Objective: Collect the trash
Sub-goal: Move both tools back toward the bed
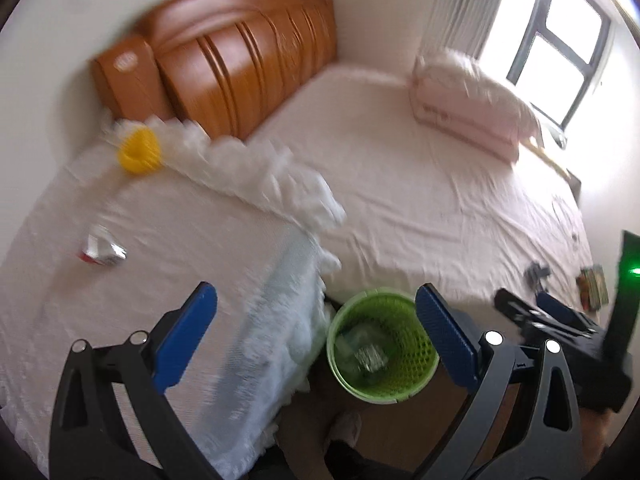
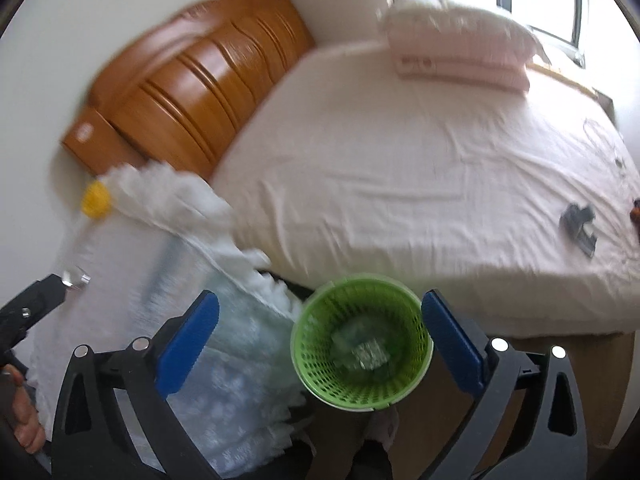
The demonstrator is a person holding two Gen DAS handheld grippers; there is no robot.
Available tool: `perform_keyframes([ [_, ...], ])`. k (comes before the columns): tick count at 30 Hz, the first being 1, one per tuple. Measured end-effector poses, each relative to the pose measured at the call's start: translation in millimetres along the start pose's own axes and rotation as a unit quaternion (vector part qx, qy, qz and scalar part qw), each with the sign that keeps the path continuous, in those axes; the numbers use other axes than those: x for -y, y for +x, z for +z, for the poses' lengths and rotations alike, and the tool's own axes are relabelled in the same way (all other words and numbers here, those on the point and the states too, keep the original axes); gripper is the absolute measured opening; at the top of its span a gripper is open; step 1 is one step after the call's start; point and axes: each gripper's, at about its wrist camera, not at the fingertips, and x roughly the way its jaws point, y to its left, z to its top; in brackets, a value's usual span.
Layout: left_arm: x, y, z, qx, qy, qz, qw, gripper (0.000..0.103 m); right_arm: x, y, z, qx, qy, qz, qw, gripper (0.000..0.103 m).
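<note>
Trash already collected lies at the bottom of the green basket (image 2: pixel 362 346), a crumpled clear and silvery wad (image 2: pixel 366 354); the basket stands on the floor in the gap between the white-covered worktop (image 1: pixel 120 272) and the bed (image 2: pixel 400 160). One more piece, a crinkled foil wrapper (image 1: pixel 102 249), rests on the worktop well apart from the basket, with a yellow object (image 1: pixel 139 151) farther back near the headboard (image 1: pixel 224 60).

The right claw (image 2: pixel 316 352) hangs above the basket with its jaws spread wide and nothing between them. The left claw (image 1: pixel 316 340) is likewise wide open and empty.

Both views are smeared by motion, so a hasty reach for the wrapper could miss. Thin, slick foil will probably slip from the flat pads or get pushed along the cloth. The lace fringe (image 1: pixel 280 184) could be pinched in with it. The light basket looks easy to tip if a claw clips its rim.
</note>
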Motion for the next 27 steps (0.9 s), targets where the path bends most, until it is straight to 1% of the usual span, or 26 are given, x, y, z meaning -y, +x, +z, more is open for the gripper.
perform_keyframes([
  [4,-21.9,-33.4,5.3,0.035,-0.016,0.011,0.9992,0.095,-22.2,-32.0,12.4,0.027,-0.011,0.008,1.0,0.101],
  [6,-33.7,-44.3,5.4,0.045,-0.026,0.016,0.9985,0.095,-32.9,-42.4,15.9,0.036,-0.016,0.017,0.999,0.101],
  [9,-49.3,-52.2,2.3,0.047,-0.042,0.024,0.9977,0.095,-46.7,-48.9,17.5,0.045,-0.028,0.024,0.998,0.101],
  [13,-68.3,-53.9,-2.6,0.046,-0.062,0.034,0.9964,0.095,-66.6,-48.1,18.1,0.047,-0.048,0.034,0.997,0.101],
  [20,-111.3,-59.1,-18.0,0.055,-0.105,0.067,0.9907,0.095,-93.8,-33.8,12.8,0.03,-0.069,0.063,0.995,0.101],
  [24,-140.0,-51.0,-26.6,0.038,-0.13,0.097,0.986,0.095,-112.2,-16.3,9.2,0.004,-0.086,0.078,0.993,0.101],
  [27,-160.4,-42.8,-33.2,0.029,-0.152,0.108,0.9821,0.095,-126.0,-4.6,7.3,-0.011,-0.098,0.086,0.991,0.101],
])
